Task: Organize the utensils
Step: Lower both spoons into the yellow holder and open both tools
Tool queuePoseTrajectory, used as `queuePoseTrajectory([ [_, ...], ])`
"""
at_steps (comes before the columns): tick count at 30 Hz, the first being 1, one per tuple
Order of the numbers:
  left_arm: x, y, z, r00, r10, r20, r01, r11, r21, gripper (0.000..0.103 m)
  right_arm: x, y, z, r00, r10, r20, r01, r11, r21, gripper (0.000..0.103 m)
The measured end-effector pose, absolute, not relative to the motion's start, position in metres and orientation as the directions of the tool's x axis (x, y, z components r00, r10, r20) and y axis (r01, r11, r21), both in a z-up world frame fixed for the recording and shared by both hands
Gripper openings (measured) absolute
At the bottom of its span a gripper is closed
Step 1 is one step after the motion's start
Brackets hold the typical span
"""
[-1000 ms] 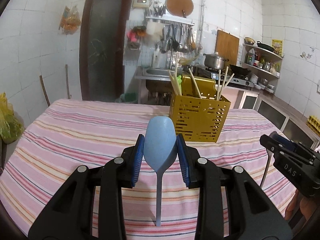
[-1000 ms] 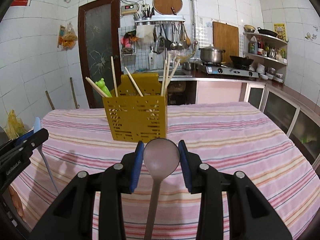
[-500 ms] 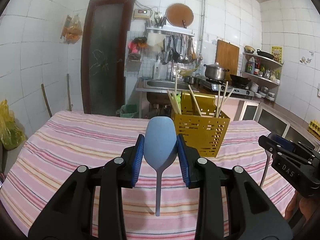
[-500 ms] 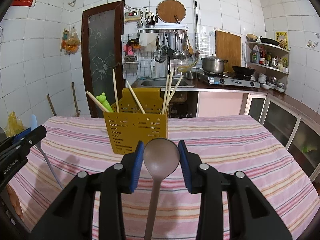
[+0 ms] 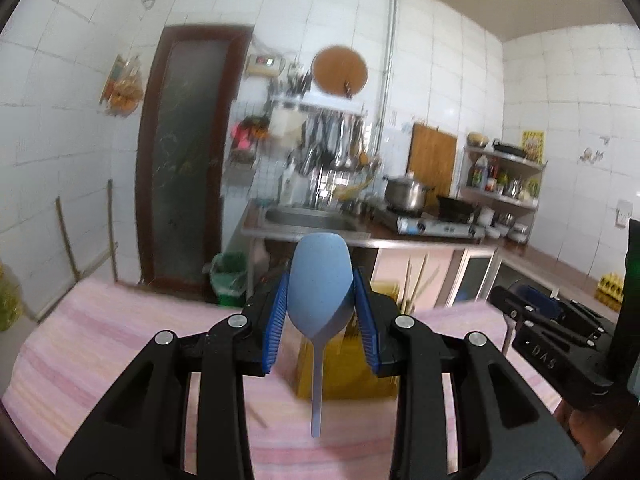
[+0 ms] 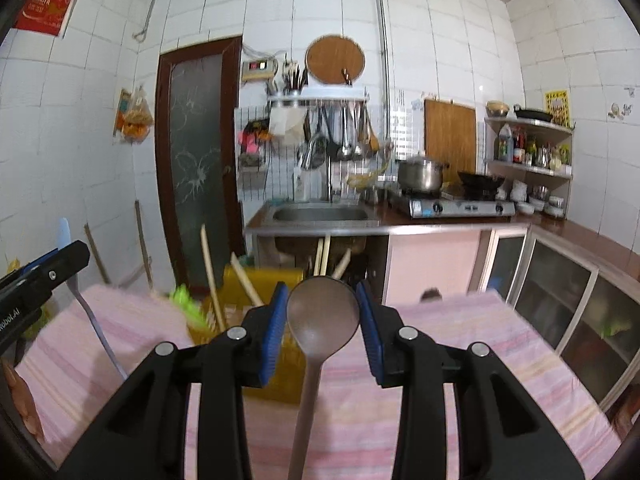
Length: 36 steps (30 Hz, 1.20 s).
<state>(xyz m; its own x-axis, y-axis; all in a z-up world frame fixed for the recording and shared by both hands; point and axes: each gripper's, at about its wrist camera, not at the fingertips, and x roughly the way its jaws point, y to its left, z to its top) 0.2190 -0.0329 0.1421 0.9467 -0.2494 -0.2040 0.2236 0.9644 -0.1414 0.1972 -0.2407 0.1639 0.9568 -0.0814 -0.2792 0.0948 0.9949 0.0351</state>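
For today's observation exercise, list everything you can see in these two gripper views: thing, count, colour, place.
blue spoon: 1, pale blue, bowl up in left gripper.
brown spoon: 1, brown, bowl up in right gripper.
utensil holder: 1, yellow, on table behind the spoons.
chopsticks: several, pale wood, standing in holder.
tablecloth: 1, pink striped, on table.
pot: 1, silver, on stove.
left gripper: 1, black, blue pads.
right gripper: 1, black, blue pads.
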Motion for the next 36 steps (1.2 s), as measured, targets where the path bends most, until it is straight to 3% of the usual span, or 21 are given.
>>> queuePoseTrajectory([
  [5,0.259,-0.051,0.173,0.957,-0.259,-0.133,0.241,0.960,-0.142,0.032,0.239,-0.247,0.198,0.973,-0.096,-0.208,0.109,0.993,0.051,0.035],
  [11,0.308,-0.069,0.174,0.961,-0.257,-0.103,0.242,0.961,-0.137,0.032,0.292,-0.246,0.205,0.980,-0.097,-0.171,0.111,0.991,0.070,0.035],
  [18,0.353,-0.081,0.134,0.951,-0.259,-0.171,0.235,0.961,-0.147,0.032,0.331,-0.248,0.167,0.977,-0.086,-0.193,0.104,0.991,0.088,0.035],
  [25,0.363,-0.074,0.102,0.932,-0.250,-0.263,0.224,0.966,-0.128,0.032,0.338,-0.241,0.126,0.955,-0.089,-0.283,0.102,0.994,0.033,0.036],
  [27,0.359,-0.067,0.103,0.929,-0.239,-0.281,0.210,0.969,-0.128,0.037,0.336,-0.241,0.121,0.942,-0.096,-0.321,0.107,0.994,0.018,0.042],
  [28,0.353,-0.062,0.105,0.929,-0.233,-0.288,0.203,0.970,-0.131,0.046,0.333,-0.244,0.120,0.937,-0.089,-0.339,0.103,0.994,0.023,0.046],
  [29,0.348,-0.059,0.108,0.932,-0.224,-0.287,0.193,0.972,-0.131,0.051,0.327,-0.247,0.121,0.931,-0.102,-0.351,0.117,0.993,0.024,0.058],
  [31,0.334,-0.051,0.112,0.938,-0.200,-0.285,0.170,0.977,-0.125,0.068,0.314,-0.253,0.125,0.922,-0.110,-0.370,0.132,0.991,0.035,0.062],
  [36,0.285,-0.028,0.120,0.935,-0.158,-0.316,0.130,0.986,-0.108,0.088,0.270,-0.260,0.134,0.913,-0.111,-0.393,0.137,0.990,0.038,0.074],
])
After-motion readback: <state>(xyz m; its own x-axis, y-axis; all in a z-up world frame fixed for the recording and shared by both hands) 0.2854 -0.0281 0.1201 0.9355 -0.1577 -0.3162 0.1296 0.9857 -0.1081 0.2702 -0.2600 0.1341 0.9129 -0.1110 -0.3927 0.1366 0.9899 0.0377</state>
